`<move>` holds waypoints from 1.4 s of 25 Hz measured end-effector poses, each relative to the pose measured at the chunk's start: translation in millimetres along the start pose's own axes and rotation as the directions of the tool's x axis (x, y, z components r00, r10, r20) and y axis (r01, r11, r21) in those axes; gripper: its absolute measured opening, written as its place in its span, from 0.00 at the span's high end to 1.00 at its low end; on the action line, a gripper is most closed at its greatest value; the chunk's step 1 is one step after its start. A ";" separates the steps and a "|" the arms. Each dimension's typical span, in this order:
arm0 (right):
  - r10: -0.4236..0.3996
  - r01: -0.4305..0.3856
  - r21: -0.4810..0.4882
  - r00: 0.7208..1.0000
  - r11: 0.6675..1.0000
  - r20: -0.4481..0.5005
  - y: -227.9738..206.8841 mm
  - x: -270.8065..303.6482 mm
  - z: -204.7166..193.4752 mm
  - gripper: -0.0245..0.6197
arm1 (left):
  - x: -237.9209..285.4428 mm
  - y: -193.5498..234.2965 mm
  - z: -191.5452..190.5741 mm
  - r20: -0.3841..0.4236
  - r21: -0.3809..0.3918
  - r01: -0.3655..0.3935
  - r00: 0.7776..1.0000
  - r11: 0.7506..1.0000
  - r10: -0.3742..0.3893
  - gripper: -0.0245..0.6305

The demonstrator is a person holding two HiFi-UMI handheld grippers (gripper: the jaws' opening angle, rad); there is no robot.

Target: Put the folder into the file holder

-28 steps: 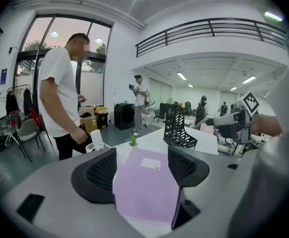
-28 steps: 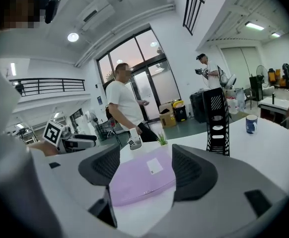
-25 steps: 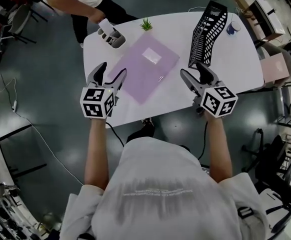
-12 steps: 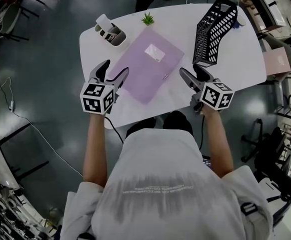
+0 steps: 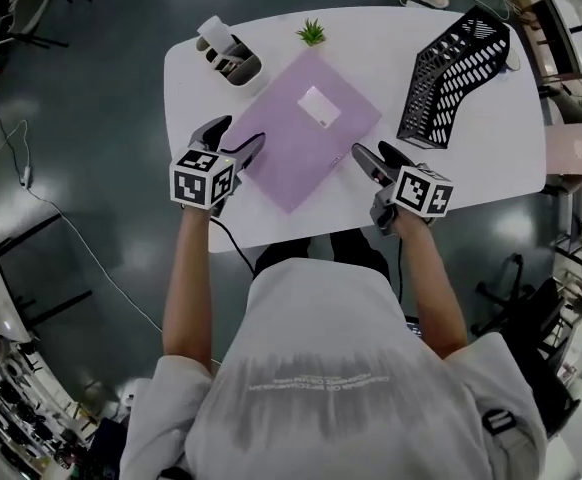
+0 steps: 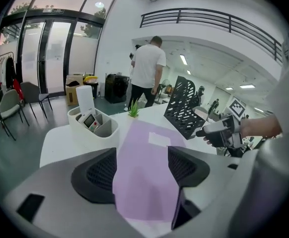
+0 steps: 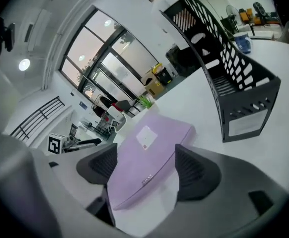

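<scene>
1. Nearest, the left gripper [image 5: 239, 133]: fingers wide, nothing pinched. The folder [image 5: 306, 133] lies flat on the table [image 5: 471, 168], its left edge just ahead of the tips.
2. The right gripper [image 5: 369, 151]: jaws have just been opening, wide now and empty. The folder's near right edge sits just ahead, between them.
3. Risk: the edge is thin and flat. The fingers may shove it along rather than get under it, and pinching one cover alone would likely let it flop open.
4. The file holder [image 5: 451, 73] stands well beyond the right fingers. It looks light and could skid or tip if the folder is rammed in.
5. The right gripper view shows the folder's rounded edge and its thickness. Only the head view shows both grippers flanking it.
</scene>
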State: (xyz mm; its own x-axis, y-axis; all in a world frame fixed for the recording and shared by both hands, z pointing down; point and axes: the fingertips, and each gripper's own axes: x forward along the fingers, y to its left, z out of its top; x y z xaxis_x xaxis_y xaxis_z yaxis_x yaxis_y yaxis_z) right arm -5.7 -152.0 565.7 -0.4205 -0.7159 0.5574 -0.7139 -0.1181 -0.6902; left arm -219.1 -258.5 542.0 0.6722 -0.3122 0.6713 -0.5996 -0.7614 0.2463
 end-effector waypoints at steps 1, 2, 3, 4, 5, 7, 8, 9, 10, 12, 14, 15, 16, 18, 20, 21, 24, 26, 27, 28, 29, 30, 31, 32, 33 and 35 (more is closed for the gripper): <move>-0.007 0.007 0.019 1.000 1.000 -0.013 -6.0 5.5 -3.9 0.40 | 7.2 3.5 -0.3 -0.009 -0.004 0.004 1.000 1.000 -0.004 0.44; -0.014 0.015 0.038 1.000 0.999 -0.023 -10.5 10.9 -7.2 0.40 | 14.3 7.2 -0.4 -0.017 -0.006 0.010 1.000 1.000 -0.010 0.44; -0.018 0.020 0.058 0.999 0.998 -0.030 -13.1 15.7 -10.1 0.39 | 21.3 10.8 -0.7 -0.026 -0.009 0.018 0.999 1.000 -0.018 0.44; -0.017 0.020 0.078 0.999 0.997 -0.035 -14.4 19.9 -13.3 0.39 | 28.0 13.9 -1.4 -0.035 -0.011 0.027 0.999 1.000 -0.027 0.44; -0.012 0.016 0.097 0.999 0.995 -0.039 -15.3 23.7 -16.7 0.39 | 34.4 16.8 -2.6 -0.045 -0.014 0.037 0.998 0.999 -0.037 0.44; -0.003 0.009 0.123 0.999 0.992 -0.047 -17.0 30.9 -22.7 0.39 | 46.3 22.6 -5.9 -0.068 -0.019 0.054 0.996 0.998 -0.055 0.44; -0.001 0.008 0.128 0.999 0.992 -0.051 -18.1 34.3 -25.5 0.39 | 52.0 25.6 -8.2 -0.083 -0.019 0.060 0.995 0.998 -0.061 0.44; -0.001 0.008 0.130 0.998 0.992 -0.058 -19.3 37.5 -28.4 0.39 | 57.9 28.6 -11.3 -0.101 -0.019 0.065 0.993 0.998 -0.067 0.44; 0.002 0.006 0.131 0.998 0.991 -0.066 -20.2 40.6 -32.0 0.39 | 64.0 31.2 -15.4 -0.123 -0.021 0.069 0.990 0.997 -0.071 0.44; 0.020 -0.007 0.137 0.995 0.991 -0.095 -19.1 46.1 -43.1 0.39 | 75.1 35.0 -24.6 -0.166 -0.031 0.074 0.983 0.997 -0.078 0.44; 0.031 -0.013 0.134 0.991 0.991 -0.133 -16.8 50.7 -55.9 0.39 | 82.2 35.5 -31.6 -0.192 -0.050 0.086 0.977 0.995 -0.094 0.44; 0.029 -0.011 0.125 0.989 0.992 -0.145 -16.1 52.7 -59.3 0.39 | 84.7 34.6 -33.3 -0.199 -0.058 0.100 0.974 0.993 -0.110 0.44; 0.029 -0.012 0.116 0.988 0.993 -0.150 -15.7 55.1 -60.3 0.39 | 87.0 33.6 -33.4 -0.203 -0.064 0.117 0.971 0.991 -0.128 0.44; 0.032 -0.017 0.104 0.988 0.994 -0.148 -16.0 59.1 -58.5 0.39 | 91.6 32.3 -31.4 -0.208 -0.073 0.151 0.964 0.986 -0.163 0.44; 0.023 -0.010 0.096 0.990 0.995 -0.140 -19.6 60.3 -55.7 0.39 | 97.0 30.8 -31.0 -0.220 -0.084 0.181 0.956 0.980 -0.195 0.44; 0.017 -0.004 0.096 0.990 0.995 -0.137 -22.0 60.1 -55.1 0.39 | 99.5 29.9 -32.0 -0.230 -0.087 0.196 0.950 0.977 -0.211 0.44; 0.015 -0.003 0.090 0.990 0.996 -0.138 -24.4 63.1 -54.9 0.39 | 103.5 32.3 -34.0 -0.261 -0.096 0.233 0.932 0.968 -0.250 0.44; 0.026 -0.014 0.077 0.988 0.997 -0.152 -23.3 67.9 -55.1 0.39 | 103.4 34.0 -29.9 -0.257 -0.107 0.247 0.929 0.963 -0.267 0.44; 0.030 -0.020 0.069 0.987 0.997 -0.158 -23.2 69.8 -55.4 0.39 | 103.4 33.8 -28.8 -0.253 -0.109 0.246 0.930 0.963 -0.267 0.44; 0.033 -0.023 0.062 0.986 0.998 -0.162 -23.8 71.4 -55.2 0.39 | 104.0 33.7 -28.5 -0.253 -0.105 0.238 0.932 0.966 -0.258 0.44; 0.034 -0.025 0.057 0.986 0.998 -0.165 -25.2 72.5 -54.7 0.39 | 105.2 33.3 -29.2 -0.259 -0.094 0.224 0.935 0.970 -0.242 0.44; 0.034 -0.025 0.052 0.985 0.998 -0.167 -27.0 73.1 -54.7 0.39 | 106.6 32.6 -30.8 -0.267 -0.081 0.208 0.938 0.975 -0.223 0.44; 0.032 -0.024 0.047 0.985 0.999 -0.172 -29.0 73.5 -55.1 0.39 | 107.6 31.7 -33.0 -0.276 -0.070 0.192 0.939 0.979 -0.204 0.44; 0.028 -0.022 0.038 0.984 0.999 -0.178 -30.8 73.7 -56.0 0.39 | 107.9 30.8 -35.4 -0.282 -0.064 0.178 0.941 0.982 -0.189 0.44; 0.023 -0.018 0.028 0.983 0.999 -0.182 -32.3 73.7 -56.8 0.39 | 107.4 30.1 -37.9 -0.286 -0.066 0.167 0.941 0.984 -0.179 0.44; 0.014 -0.013 0.010 0.983 1.000 -0.183 -34.4 73.4 -57.6 0.39 | 104.6 28.0 -42.4 -0.288 -0.091 0.148 0.943 0.985 -0.168 0.44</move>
State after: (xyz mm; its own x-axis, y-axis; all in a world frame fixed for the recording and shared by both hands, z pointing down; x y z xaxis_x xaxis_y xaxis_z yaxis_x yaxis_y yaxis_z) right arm -44.2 -160.8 656.9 -0.5261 -0.5792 0.6227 -0.7027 -0.1162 -0.7019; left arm -183.9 -288.4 648.8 0.6096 -0.0026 0.7927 -0.5305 -0.7444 0.4055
